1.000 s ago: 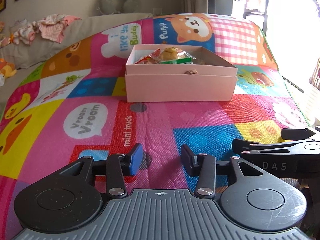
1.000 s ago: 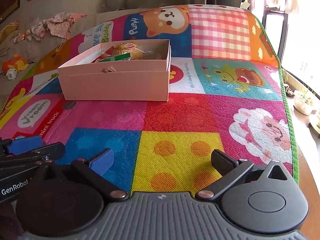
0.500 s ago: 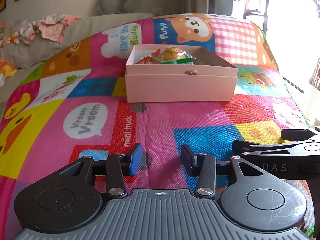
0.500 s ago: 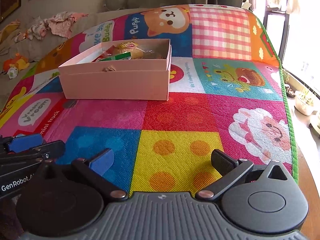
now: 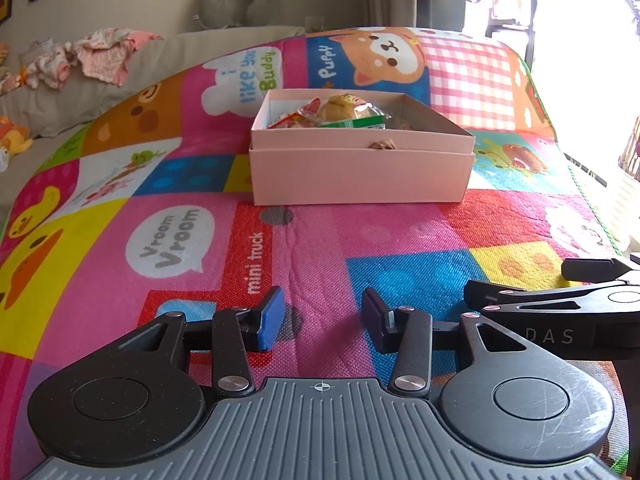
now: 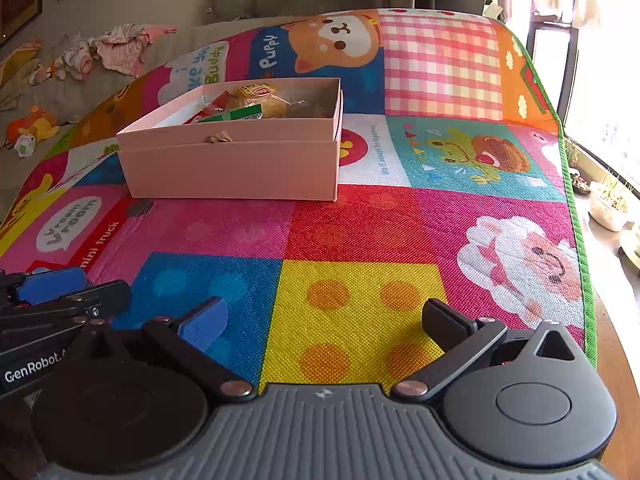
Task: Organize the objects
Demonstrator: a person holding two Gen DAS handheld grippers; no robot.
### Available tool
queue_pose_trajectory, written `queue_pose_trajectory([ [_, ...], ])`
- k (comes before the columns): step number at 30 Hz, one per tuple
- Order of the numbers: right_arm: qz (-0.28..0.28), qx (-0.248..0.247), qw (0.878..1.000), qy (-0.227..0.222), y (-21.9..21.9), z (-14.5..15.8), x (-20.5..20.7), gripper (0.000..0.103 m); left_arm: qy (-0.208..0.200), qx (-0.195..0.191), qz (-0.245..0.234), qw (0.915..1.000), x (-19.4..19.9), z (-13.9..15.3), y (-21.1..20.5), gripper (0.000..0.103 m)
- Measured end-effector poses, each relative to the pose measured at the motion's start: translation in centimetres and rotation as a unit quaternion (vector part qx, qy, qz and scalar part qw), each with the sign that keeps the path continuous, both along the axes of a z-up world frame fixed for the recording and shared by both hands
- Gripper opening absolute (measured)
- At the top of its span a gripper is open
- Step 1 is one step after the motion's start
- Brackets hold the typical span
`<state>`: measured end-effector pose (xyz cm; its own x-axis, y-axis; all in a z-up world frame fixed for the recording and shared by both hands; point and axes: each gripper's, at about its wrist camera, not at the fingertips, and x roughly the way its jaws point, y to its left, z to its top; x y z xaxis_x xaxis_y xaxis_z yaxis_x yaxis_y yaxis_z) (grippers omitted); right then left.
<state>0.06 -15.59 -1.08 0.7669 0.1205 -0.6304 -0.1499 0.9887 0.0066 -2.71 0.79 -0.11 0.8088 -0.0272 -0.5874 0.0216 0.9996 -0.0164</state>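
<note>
A pink cardboard box (image 5: pixel 360 176) (image 6: pixel 232 168) sits nested in its lid on a colourful play mat (image 5: pixel 140 216) (image 6: pixel 360 232). Inside it lie wrapped snacks: a bun in clear wrap (image 5: pixel 344 109) (image 6: pixel 268 102), a red packet (image 5: pixel 296 118) and a green-labelled packet (image 5: pixel 352 123) (image 6: pixel 236 114). My left gripper (image 5: pixel 322 316) is open low over the mat, well short of the box, nothing between its blue-padded fingers. To its right, my right gripper (image 6: pixel 324 320) is open wider, also empty. Each gripper shows at the edge of the other's view.
A grey sofa with crumpled pink clothes (image 5: pixel 100 56) and a neck pillow (image 5: pixel 240 0) stands behind the mat. Stuffed toys (image 6: pixel 32 132) lie at far left. The mat's green edge (image 6: pixel 576 200) runs along the right, with potted plants (image 6: pixel 608 204) beyond it by a bright window.
</note>
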Motion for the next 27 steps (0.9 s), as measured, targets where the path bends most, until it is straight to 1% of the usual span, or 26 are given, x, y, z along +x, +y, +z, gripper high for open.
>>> queue_pose_trajectory([
  [4,0.000,0.000,1.000,0.000,0.00,0.04,-0.03,0.103,0.000,-0.007,0.000,1.0000,0.04,0.03,0.12,0.048],
  [7,0.000,0.002,1.000,0.000,-0.04,0.05,-0.01,0.103,0.000,-0.001,0.000,1.0000,0.03,0.03,0.10,0.048],
  [11,0.000,0.000,1.000,0.000,0.15,0.02,-0.05,0.103,0.000,-0.007,-0.001,1.0000,0.03,0.05,0.17,0.048],
  [18,0.000,0.001,1.000,0.000,0.07,0.01,-0.02,0.103,0.001,0.004,0.000,1.0000,0.10,0.06,-0.20,0.048],
  [27,-0.001,0.001,1.000,0.000,0.19,0.01,-0.12,0.103,0.001,0.002,0.000,1.0000,0.09,0.08,-0.30,0.048],
])
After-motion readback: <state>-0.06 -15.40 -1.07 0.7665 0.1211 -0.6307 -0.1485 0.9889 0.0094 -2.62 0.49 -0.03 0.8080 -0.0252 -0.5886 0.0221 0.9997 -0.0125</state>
